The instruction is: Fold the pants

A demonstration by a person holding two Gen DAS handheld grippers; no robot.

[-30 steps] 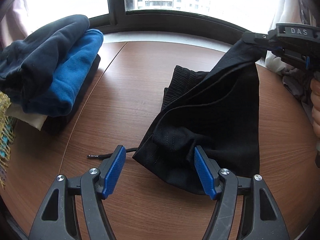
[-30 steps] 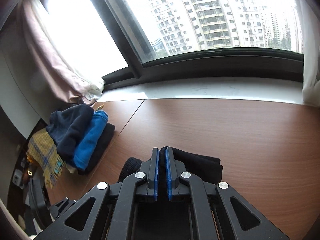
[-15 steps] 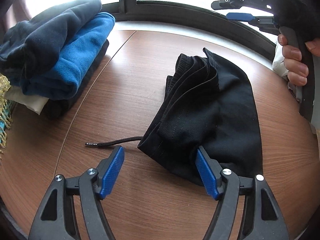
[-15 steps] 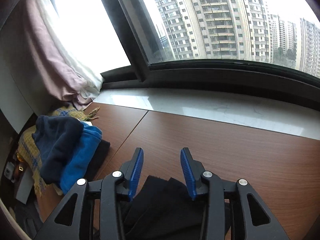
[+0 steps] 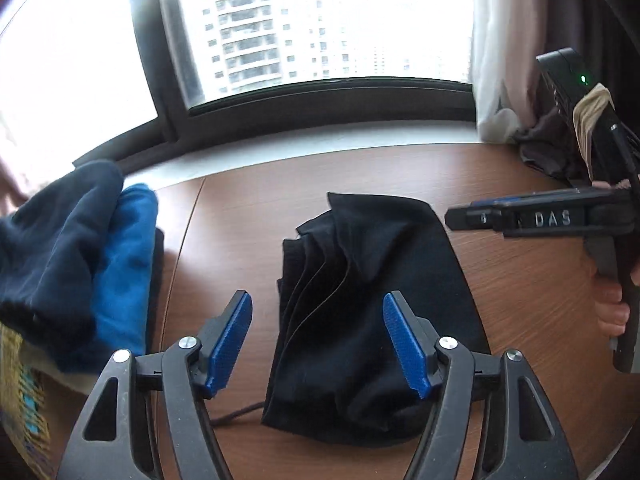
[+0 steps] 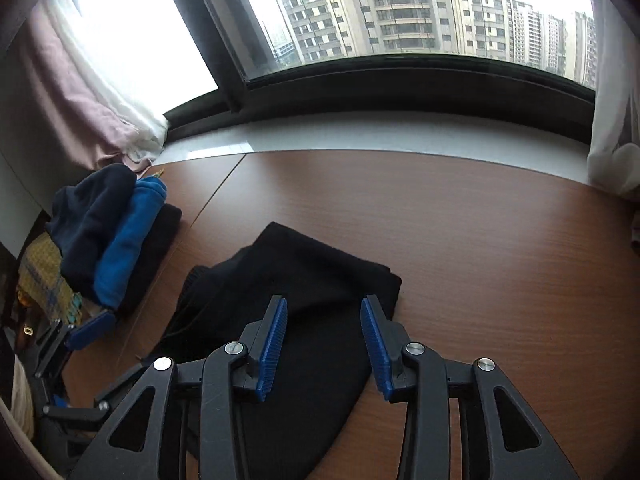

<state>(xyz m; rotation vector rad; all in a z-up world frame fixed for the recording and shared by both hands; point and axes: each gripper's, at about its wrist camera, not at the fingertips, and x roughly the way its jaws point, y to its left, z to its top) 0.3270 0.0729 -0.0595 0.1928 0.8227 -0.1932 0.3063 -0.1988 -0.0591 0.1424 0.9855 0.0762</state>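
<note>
Now black pants (image 5: 372, 304) folded in bundle, flat on brown table (image 5: 520, 300), centre frame. Left gripper (image 5: 318, 340) above near end, jaws closing, nothing pinched between blue pads. Right gripper (image 6: 324, 344) over pants too, jaws apart, empty. Stack of folded clothes (image 5: 76, 264) at left edge, well apart from pants

Drawstring (image 5: 236, 414) — partly behind hand-held gripper (image 5: 316, 344)
</note>
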